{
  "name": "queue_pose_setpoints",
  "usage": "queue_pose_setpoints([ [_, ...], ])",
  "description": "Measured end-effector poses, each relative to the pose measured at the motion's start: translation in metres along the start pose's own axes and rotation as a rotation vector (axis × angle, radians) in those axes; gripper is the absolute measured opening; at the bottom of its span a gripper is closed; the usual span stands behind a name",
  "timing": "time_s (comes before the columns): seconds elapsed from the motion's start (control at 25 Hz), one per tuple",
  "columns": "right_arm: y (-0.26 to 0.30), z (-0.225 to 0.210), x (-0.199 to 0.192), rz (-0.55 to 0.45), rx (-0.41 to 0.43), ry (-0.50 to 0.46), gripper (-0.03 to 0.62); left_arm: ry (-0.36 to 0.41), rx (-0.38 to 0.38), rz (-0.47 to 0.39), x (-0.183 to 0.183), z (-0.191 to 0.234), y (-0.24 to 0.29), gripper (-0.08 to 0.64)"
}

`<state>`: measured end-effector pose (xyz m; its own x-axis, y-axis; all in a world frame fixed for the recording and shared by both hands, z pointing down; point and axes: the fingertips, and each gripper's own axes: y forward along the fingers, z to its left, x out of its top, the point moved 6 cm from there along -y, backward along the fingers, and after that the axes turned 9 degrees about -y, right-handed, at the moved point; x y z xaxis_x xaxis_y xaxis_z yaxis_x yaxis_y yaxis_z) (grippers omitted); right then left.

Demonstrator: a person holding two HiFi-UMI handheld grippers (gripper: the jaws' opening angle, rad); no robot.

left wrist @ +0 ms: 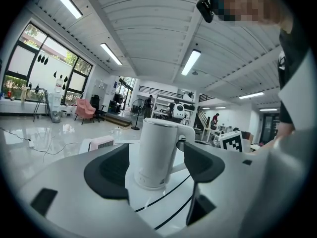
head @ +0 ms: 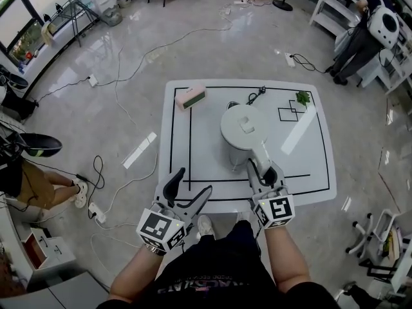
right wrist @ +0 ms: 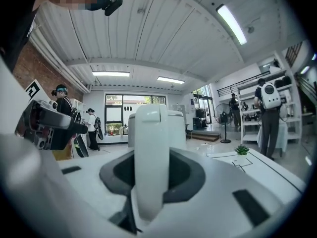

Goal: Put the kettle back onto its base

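A white electric kettle stands upright on the white table, its handle pointing toward me. My right gripper is shut on that handle, one dark pad on each side of it. Whether a base lies under the kettle I cannot tell; its bottom ring rests on the tabletop. My left gripper hovers at the table's front edge, left of the kettle, open with nothing between its jaws. In the left gripper view the kettle shows beyond the gap, apart from the pads.
A pink and green box lies at the table's back left. A small green plant sits at the back right. A black cord lies behind the kettle. Cables cross the floor, and a person stands by shelves at far right.
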<state>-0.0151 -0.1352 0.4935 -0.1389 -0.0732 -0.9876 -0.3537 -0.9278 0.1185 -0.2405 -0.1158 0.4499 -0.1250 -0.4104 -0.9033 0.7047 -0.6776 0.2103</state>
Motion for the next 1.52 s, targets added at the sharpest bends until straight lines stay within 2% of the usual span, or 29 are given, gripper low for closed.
queue_pose_setpoints([
  [0.44, 0.000, 0.004, -0.005, 0.010, 0.010, -0.001, 0.117, -0.004, -0.028, 0.015, -0.004, 0.001, 0.004, 0.341],
  [0.76, -0.004, 0.007, -0.005, 0.076, 0.001, -0.018, 0.120, -0.002, -0.072, 0.013, -0.004, -0.005, 0.004, 0.341],
  [0.96, -0.010, 0.010, -0.005, 0.109, 0.020, -0.015, 0.142, 0.005, -0.103, 0.005, -0.004, -0.011, 0.002, 0.341],
  [1.08, -0.022, 0.009, -0.004, 0.128, 0.005, -0.027, 0.155, 0.007, -0.132, 0.001, -0.004, -0.017, 0.005, 0.341],
  [1.32, -0.050, 0.005, 0.010, 0.117, -0.044, -0.058, 0.155, 0.005, -0.198, -0.002, -0.003, -0.029, 0.016, 0.341],
  [1.52, -0.075, -0.007, 0.035, 0.064, -0.075, -0.071, 0.155, 0.013, -0.251, -0.010, 0.002, -0.049, 0.027, 0.341],
])
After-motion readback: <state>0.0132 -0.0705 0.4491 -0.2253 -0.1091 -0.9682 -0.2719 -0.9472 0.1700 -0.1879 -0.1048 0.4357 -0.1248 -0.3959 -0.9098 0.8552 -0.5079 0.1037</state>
